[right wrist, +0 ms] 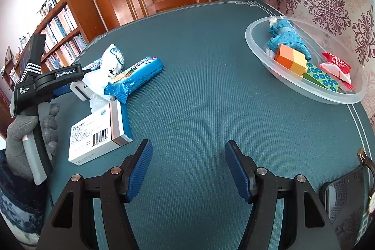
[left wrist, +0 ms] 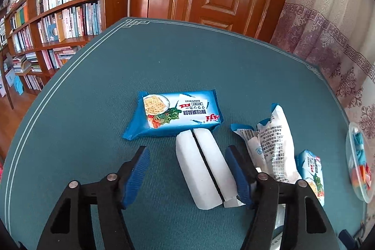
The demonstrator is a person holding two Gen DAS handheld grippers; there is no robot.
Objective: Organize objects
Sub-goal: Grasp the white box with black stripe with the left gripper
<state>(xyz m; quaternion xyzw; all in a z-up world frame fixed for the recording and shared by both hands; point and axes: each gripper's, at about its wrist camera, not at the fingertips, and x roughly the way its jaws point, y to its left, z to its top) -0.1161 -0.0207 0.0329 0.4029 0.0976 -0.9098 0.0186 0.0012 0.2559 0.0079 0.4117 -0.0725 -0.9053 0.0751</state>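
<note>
We are wearing a grey knitted glove on our left hand (right wrist: 32, 132), with a dark blue patterned sleeve (right wrist: 16, 189) showing below it. We are carrying the left gripper (left wrist: 187, 170) as a black frame with a grey handle, white stripes on its upright part, and white lettering reading "GenRobot.AI" and "Data Acquisition System". Its fingers (left wrist: 138, 175) are showing ribbed blue pads on black angular arms with triangular cut-outs and round silver screws at the joints. We are seeing the right gripper (right wrist: 188, 170) wearing the same blue ribbed pads, black arms and silver screws.
</note>
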